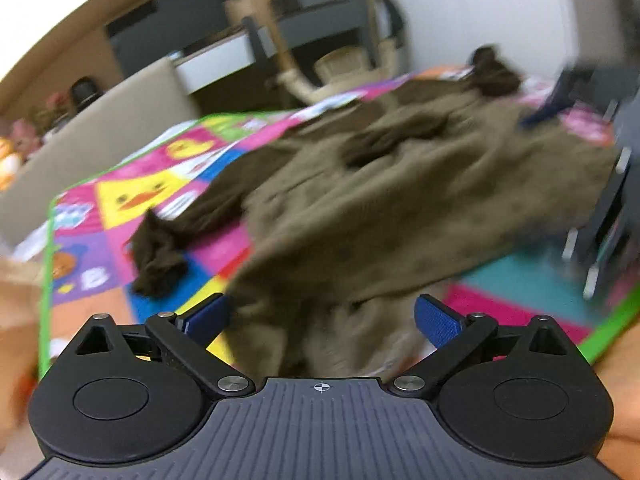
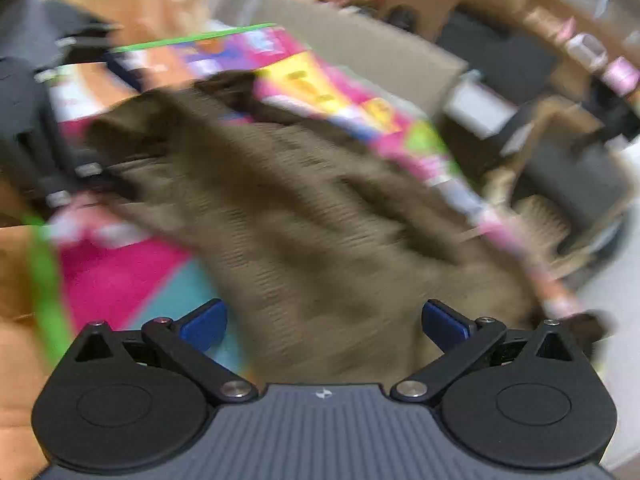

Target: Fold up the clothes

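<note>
A brown knitted sweater (image 1: 400,200) is lying spread on a colourful play mat (image 1: 132,196), its body olive-brown and its sleeves darker. In the left wrist view its long axis is running from the near hem to the far collar, with one dark sleeve (image 1: 160,252) trailing out to the left. Both views are blurred. The left claw (image 1: 320,316) is gaping wide above the near hem, grasping nothing. The right claw (image 2: 324,320) is likewise spread wide, with the sweater (image 2: 304,216) lying between its blue fingers (image 2: 444,324).
</note>
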`<act>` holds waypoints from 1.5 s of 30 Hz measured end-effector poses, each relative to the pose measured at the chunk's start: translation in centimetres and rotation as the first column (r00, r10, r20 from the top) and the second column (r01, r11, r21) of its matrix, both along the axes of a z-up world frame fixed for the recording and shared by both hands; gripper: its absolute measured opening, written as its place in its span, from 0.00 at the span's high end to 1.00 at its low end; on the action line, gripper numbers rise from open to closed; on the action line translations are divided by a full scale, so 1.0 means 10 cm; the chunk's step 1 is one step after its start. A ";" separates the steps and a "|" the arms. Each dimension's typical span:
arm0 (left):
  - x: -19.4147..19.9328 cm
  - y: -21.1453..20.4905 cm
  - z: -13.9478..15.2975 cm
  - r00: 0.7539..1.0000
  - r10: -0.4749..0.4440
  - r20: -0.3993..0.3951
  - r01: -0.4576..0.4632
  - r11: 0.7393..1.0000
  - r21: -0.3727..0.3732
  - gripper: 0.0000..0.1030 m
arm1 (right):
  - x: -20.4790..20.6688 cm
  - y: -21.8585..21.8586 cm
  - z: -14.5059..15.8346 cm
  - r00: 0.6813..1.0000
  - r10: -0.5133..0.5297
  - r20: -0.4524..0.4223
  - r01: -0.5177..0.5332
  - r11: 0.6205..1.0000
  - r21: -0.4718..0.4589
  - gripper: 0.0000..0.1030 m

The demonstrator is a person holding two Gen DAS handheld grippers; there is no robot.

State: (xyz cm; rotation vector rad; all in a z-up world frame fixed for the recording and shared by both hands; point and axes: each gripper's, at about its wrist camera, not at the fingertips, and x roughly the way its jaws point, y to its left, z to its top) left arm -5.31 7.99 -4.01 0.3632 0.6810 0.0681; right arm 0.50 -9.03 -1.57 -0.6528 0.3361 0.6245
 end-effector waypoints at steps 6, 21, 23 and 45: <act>0.05 0.36 0.18 0.984 0.147 0.106 -0.154 0.986 0.069 0.01 | 0.06 -0.35 0.34 0.989 -0.114 0.099 0.100 0.985 0.141 0.00; 0.01 0.44 0.24 0.969 0.185 0.163 -0.193 0.981 0.031 0.00 | -0.09 -0.77 0.30 0.895 -0.322 0.310 0.275 0.944 0.184 0.00; -0.05 0.39 0.14 0.978 0.161 0.131 -0.168 0.985 0.042 0.00 | -0.08 -0.94 0.37 0.878 -0.371 0.303 0.313 0.923 0.224 0.00; -0.60 0.21 0.72 0.963 0.066 0.261 -0.127 0.966 0.226 0.00 | -0.34 -1.65 0.48 0.905 -0.313 0.288 0.315 0.948 0.040 0.00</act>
